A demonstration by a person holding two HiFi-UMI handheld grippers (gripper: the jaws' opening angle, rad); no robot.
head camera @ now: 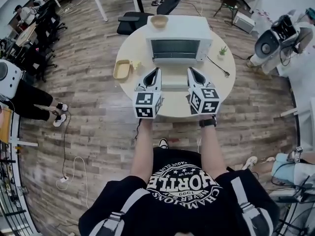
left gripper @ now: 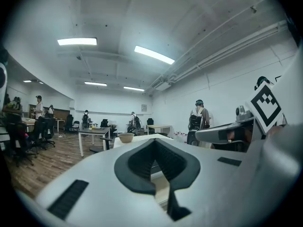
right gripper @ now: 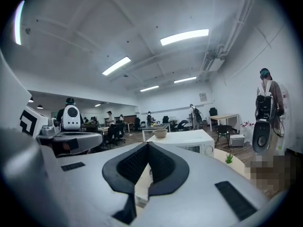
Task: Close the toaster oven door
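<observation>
The white toaster oven (head camera: 178, 44) stands at the middle of a round table (head camera: 224, 82), and its door (head camera: 170, 81) hangs open, lying flat toward me. My left gripper (head camera: 156, 72) hovers by the door's left edge, shut with nothing in it. My right gripper (head camera: 191, 71) hovers by the door's right edge, also shut and empty. In the left gripper view the left gripper (left gripper: 153, 142) has its pads together and points over the oven top. In the right gripper view the right gripper (right gripper: 147, 145) shows closed jaws, with the oven (right gripper: 185, 139) just beyond.
A tan bowl (head camera: 159, 21) sits on top of the oven. A yellow tray (head camera: 121, 69) lies on the table's left side, a small potted plant (head camera: 223, 50) and a black cable (head camera: 219, 66) on its right. Office chairs, desks and people stand around the room.
</observation>
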